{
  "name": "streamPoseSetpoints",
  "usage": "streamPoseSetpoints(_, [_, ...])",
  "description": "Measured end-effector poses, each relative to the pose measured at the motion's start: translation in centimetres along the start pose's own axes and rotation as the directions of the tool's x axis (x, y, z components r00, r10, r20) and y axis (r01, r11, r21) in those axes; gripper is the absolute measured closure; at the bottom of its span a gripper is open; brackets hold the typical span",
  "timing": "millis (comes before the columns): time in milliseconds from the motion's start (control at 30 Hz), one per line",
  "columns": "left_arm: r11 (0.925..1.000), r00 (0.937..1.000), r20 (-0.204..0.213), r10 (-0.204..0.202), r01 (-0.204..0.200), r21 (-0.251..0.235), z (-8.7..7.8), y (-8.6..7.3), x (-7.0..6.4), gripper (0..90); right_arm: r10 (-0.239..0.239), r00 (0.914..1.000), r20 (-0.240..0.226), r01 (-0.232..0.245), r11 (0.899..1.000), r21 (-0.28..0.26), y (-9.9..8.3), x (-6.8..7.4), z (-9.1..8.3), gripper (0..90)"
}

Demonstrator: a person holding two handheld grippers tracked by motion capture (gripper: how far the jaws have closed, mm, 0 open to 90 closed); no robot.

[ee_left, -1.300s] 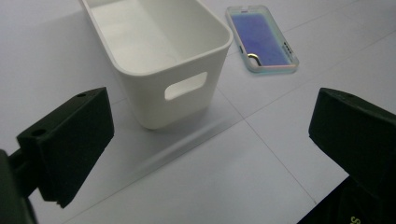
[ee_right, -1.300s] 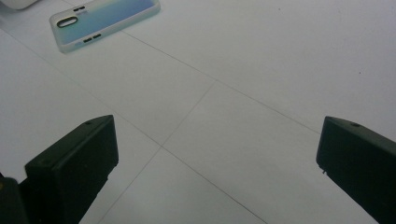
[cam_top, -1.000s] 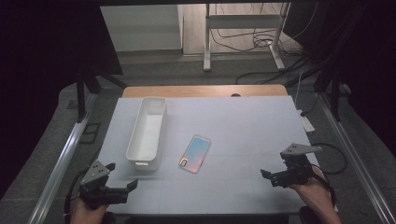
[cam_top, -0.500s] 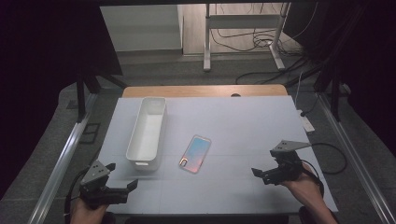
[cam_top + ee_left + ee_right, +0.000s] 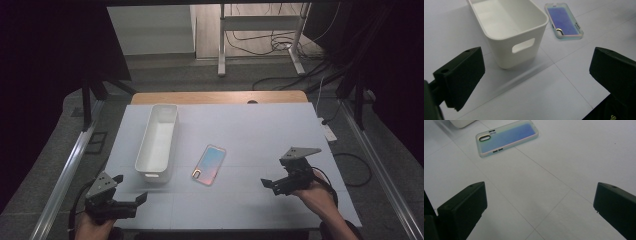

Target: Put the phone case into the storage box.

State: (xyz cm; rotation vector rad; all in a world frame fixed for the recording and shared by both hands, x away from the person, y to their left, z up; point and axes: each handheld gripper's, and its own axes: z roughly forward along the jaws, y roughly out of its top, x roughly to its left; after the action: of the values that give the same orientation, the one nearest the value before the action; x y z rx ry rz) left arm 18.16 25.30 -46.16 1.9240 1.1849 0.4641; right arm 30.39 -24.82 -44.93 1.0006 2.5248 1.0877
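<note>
the room was dim around a white table [image 5: 260,125], lit from above, with cables and a metal stand on the floor behind it. the landmark here was the white bin [image 5: 157,141], a long open container with a cut-out handle at its near end, standing empty on the table's left half. just to the right of the bin, apart from it and not touching, lay the phone case [image 5: 208,164], flat on the surface, hollow side up, its iridescent blue-pink inner face showing and the camera cut-out at its near end.

the right gripper [image 5: 272,184] was well to the right of the bin, beyond the case, low over the table with its jaws spread wide and nothing between them; in the right gripper view the case [image 5: 506,137] sat ahead and a little left of its line. the left gripper [image 5: 134,199] waited near the bin's handle end, jaws likewise spread and empty, looking onto the bin [image 5: 510,30] and the case [image 5: 564,20].

the case looked light, thin and somewhat flexible, probably soft plastic with a slick face, so it would likely slide if pushed and bend if squeezed across the middle. since it lay flat, the raised rim along a long side seemed the best hold, one jaw inside the hollow and one outside, gripped gently.
</note>
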Motion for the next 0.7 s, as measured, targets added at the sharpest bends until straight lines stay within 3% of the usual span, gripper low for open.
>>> streamPoseSetpoints(700, [1.0, 1.0, -0.004, 0.001, -0.001, -0.004, -0.1, 0.0, 0.0, 0.7, -0.028, 0.999, -0.036, 0.03, 0.999, 0.044, 1.5, 0.7, 2.7, 0.0])
